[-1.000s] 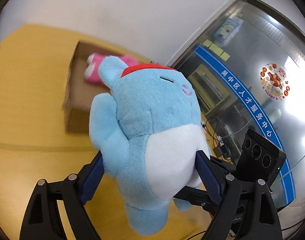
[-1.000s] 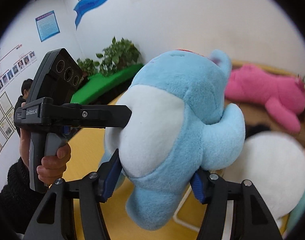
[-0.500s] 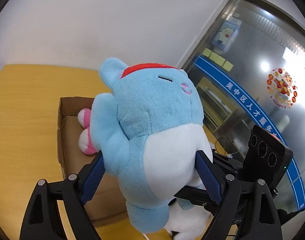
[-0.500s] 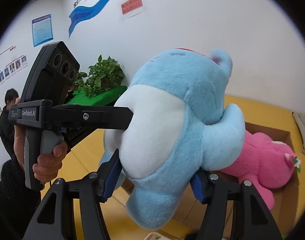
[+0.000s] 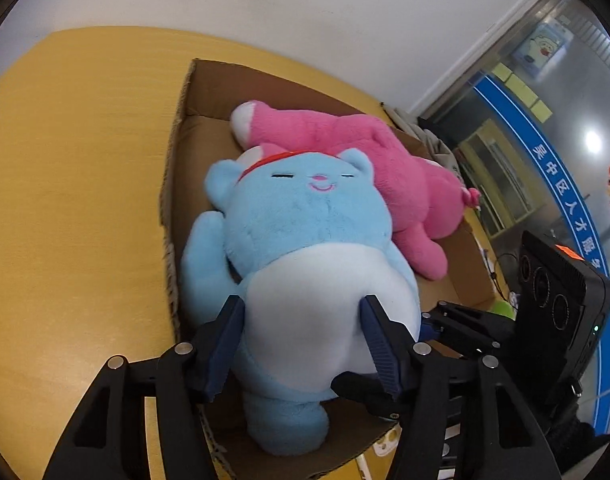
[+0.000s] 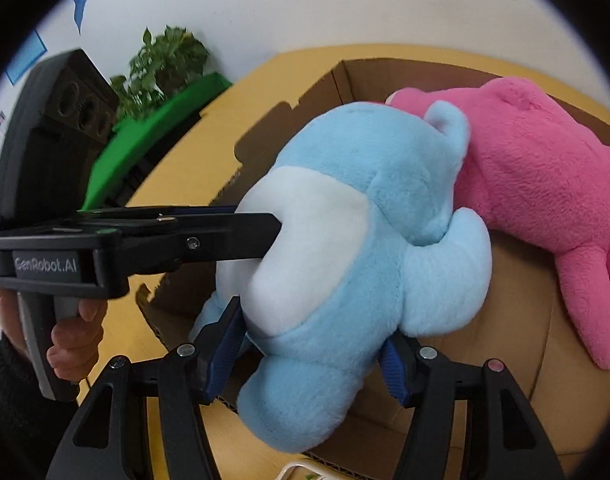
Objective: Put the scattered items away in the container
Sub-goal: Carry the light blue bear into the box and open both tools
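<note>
**A:** How far along is the tidying?

**B:** Well on, I'd judge. The pink plush (image 5: 361, 160) already lies inside the cardboard box (image 5: 209, 92), stretched from about 11 o'clock to 4 o'clock across it in the left wrist view. The blue plush (image 5: 305, 248) is down in the box too, on its back at the near end, head against the pink one.

**A:** So it's released?

**B:** No. The left tongs (image 5: 301, 340) have just been closing, and their blue pads press into the white belly from both sides. The right tongs (image 6: 309, 356) are clamped on the lower body near the leg. What's left, as I read it, is to let go with both and pull back.

**A:** Anything else still out on the tabletop (image 5: 73, 200)?

**B:** Hard to say. The yellow surface at 9 o'clock is bare in the left view. At 6 o'clock in the right wrist view a pale object is cut off by the edge, outside the box; I can't identify it. Something white peeks out below the box at 5 o'clock in the left view as well.

**A:** What else is hidden?

**B:** The box floor under both toys, its near wall behind the tongs, and whether the blue plush's weight rests fully on the bottom. The pink toy's face is turned away.
</note>
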